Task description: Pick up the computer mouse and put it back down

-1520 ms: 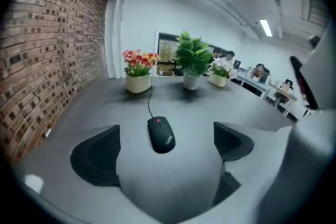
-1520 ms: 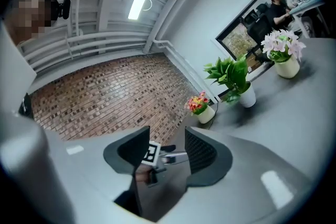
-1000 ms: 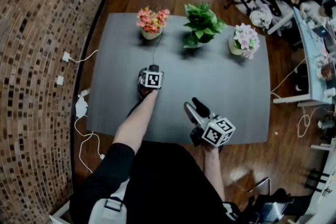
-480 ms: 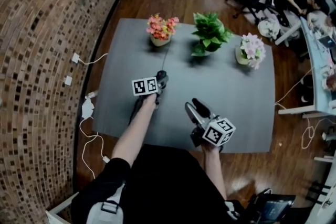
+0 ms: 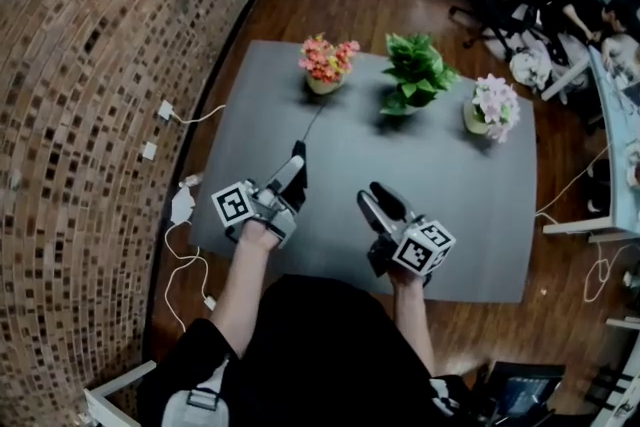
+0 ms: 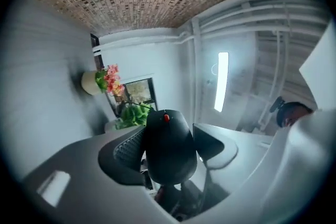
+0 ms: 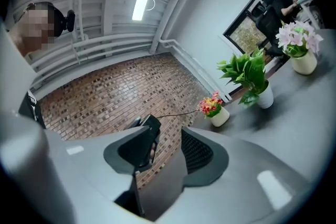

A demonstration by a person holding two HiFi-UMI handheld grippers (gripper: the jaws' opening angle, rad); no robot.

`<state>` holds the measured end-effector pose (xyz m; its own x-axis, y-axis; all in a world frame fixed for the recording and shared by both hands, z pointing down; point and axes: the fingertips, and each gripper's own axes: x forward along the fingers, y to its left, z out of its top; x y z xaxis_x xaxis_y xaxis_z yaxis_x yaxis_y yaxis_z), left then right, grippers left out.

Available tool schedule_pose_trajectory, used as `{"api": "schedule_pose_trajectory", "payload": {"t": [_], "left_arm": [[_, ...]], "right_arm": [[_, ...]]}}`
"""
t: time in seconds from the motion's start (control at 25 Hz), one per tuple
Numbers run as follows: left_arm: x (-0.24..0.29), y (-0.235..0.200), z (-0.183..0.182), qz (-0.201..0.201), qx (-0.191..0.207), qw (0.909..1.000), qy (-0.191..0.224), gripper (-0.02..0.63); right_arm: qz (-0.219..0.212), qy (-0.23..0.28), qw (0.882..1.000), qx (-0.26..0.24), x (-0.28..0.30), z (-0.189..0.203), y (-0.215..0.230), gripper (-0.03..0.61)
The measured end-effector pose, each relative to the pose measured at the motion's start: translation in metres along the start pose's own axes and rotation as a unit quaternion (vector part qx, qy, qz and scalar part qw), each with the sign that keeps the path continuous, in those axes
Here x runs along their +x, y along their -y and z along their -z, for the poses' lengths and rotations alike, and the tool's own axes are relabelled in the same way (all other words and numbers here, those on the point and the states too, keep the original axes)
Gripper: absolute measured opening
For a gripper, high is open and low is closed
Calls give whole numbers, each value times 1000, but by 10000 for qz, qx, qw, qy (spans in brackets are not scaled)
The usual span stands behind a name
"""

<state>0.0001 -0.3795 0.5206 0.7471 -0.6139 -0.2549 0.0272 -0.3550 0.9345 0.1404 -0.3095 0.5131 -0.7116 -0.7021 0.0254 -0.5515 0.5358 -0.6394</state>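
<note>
Centre frame, the glossy black computer mouse (image 6: 169, 144) is being clamped clear of the grey table (image 5: 450, 185) in the half-closed jaws of the left gripper (image 5: 290, 177), ready for setting back, while the right gripper (image 7: 168, 149) is being kept parted, empty.

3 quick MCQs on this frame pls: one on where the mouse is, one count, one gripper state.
1. Where is the mouse?
A. Lying on the table
B. Between the left gripper's jaws
C. Between the right gripper's jaws

2. How many potted plants stand on the table?
A. Two
B. Four
C. Three

3. What state is the right gripper in?
A. Open, empty
B. Shut on the mouse
C. Shut on a pot

Answers:
1 B: the left gripper view shows the black mouse clamped between its pads.
2 C: the head view shows three pots along the table's far edge.
3 A: its jaws stand apart with nothing between them.
</note>
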Motion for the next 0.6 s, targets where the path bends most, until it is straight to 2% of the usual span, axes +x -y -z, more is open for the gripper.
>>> {"api": "schedule_pose_trajectory", "payload": {"t": [0.08,0.2,0.36,0.48,0.6], "left_arm": [[-5,30,-1,388,-184,9989,160,284],[-7,75,-3,1004,-217,9942,304,284],[-2,131,-9,1657,81,9857,291,285],[2,141,-7,1630,494,9854,86,284],[2,110,-2,1059,938,9898,-170,284]], "right_arm": [[-211,132,9996,116,-3,-4,-7,181],[-707,485,9952,478,-11,-13,-18,179],[-1160,846,9868,753,-19,-25,-30,170],[-1175,846,9868,723,-21,-26,-36,170],[-1131,809,9879,690,-23,-22,-38,170]]}}
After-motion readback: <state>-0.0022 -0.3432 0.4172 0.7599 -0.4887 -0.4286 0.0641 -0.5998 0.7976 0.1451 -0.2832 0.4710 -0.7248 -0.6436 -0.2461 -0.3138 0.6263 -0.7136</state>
